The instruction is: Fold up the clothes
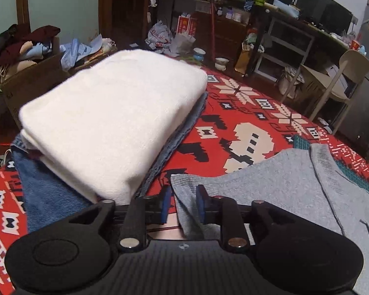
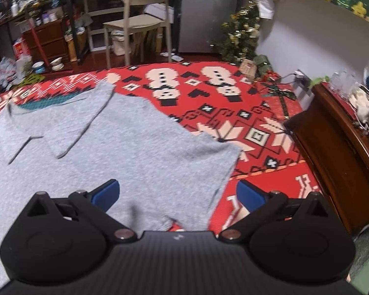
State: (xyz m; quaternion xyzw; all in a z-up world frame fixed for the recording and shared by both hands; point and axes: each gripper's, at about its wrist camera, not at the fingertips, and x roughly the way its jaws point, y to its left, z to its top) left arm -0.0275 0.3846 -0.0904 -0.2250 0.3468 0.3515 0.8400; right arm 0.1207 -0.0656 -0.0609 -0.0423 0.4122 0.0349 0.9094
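The left gripper [image 1: 183, 205] is pinching the grey shirt [image 1: 270, 186] edge at lower centre; the right gripper [image 2: 178, 194], gaping, is needing a matching, level grip.

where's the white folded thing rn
In the left wrist view, the white folded garment sits left of centre on the folded jeans, on the red blanket, left of the grey shirt.
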